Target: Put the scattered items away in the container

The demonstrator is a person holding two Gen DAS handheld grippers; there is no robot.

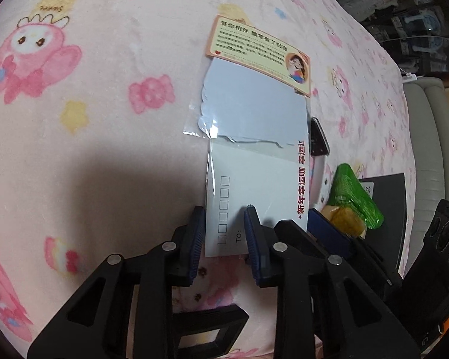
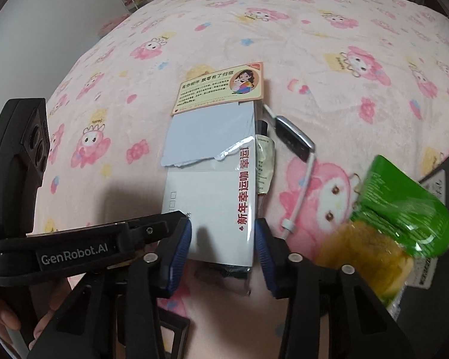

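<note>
Plastic-sleeved envelope pack [image 1: 254,155] lies flat on the pink blanket [image 1: 89,137], centre frame in both views, near edge at the gripper tips. Left gripper [image 1: 224,233] is parted with its pads straddling the pack's lower left corner, not clamping as far as I can tell. Right gripper [image 2: 223,248] is likewise spread, one pad either side of the pack's bottom edge [image 2: 221,224]. Judgement: light, thin, semi-stiff card inside a slick glossy film, so it'll bend and slide if pinched at mid-face; take the near edge or a corner, and pinch through to the card rather than loose film. Green snack bag [image 2: 404,206] at lower right looks soft and crinkly, so grab the sealed end. Key fob [image 2: 296,140] just right of the pack is hard and small. No container clearly identifiable.
</note>
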